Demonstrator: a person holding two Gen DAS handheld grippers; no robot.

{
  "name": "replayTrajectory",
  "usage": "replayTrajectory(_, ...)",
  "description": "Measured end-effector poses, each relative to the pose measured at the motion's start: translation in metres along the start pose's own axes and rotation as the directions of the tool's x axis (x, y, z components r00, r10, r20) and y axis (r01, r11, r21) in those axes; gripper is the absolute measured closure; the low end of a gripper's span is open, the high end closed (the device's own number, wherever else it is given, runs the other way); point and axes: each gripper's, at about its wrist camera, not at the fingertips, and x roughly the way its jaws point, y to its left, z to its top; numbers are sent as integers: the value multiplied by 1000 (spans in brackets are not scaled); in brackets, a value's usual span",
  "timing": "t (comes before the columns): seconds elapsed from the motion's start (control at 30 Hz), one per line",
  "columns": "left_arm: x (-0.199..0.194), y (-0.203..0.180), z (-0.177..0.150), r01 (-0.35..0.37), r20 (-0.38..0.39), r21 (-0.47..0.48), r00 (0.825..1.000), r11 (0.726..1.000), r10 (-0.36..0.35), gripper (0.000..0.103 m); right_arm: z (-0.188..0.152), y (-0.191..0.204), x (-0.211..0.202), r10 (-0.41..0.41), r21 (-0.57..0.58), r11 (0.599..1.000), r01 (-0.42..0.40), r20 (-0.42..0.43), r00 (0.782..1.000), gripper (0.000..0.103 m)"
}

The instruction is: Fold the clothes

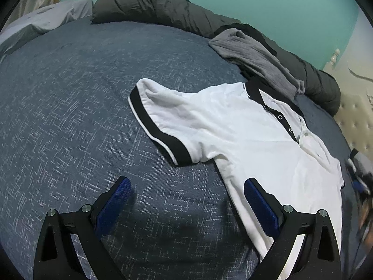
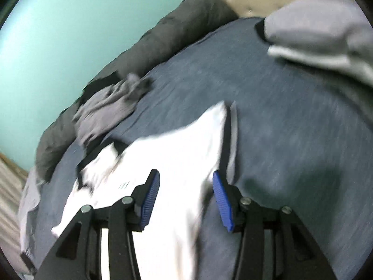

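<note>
Blue pads line both grippers, and both have their fingers spread wide with nothing held. The left gripper [image 1: 186, 186] hangs over the bed [image 1: 70, 116], one finger above the white shirt's [image 1: 244, 128] side edge. The right gripper [image 2: 186, 182] hangs over the same shirt [image 2: 174, 163], though that view is blurry. The shirt lies spread out flat. Farther back, a grey garment [image 1: 256, 56] sits by the bed's far edge, against a dark rolled blanket [image 1: 151, 7].

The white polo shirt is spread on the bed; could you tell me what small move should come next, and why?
Probably bring the left claw in over the white polo shirt's sleeve. The sleeve lies spread outward, unfolded, and both the left and right claw are open, holding nothing.
</note>
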Motion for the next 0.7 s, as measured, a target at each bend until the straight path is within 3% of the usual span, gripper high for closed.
replayTrajectory(0.3, -2, 8, -5, 11, -5, -48, 1000, 999, -11, 3, -86, 54, -16, 189, -13, 982, -190, -65, 980, 48)
replayTrajectory(0.7, 9, 19, -2, 6, -25, -88, 1000, 996, -8, 3, -108, 88, 12, 284, -50, 954, -294, -148, 947, 48)
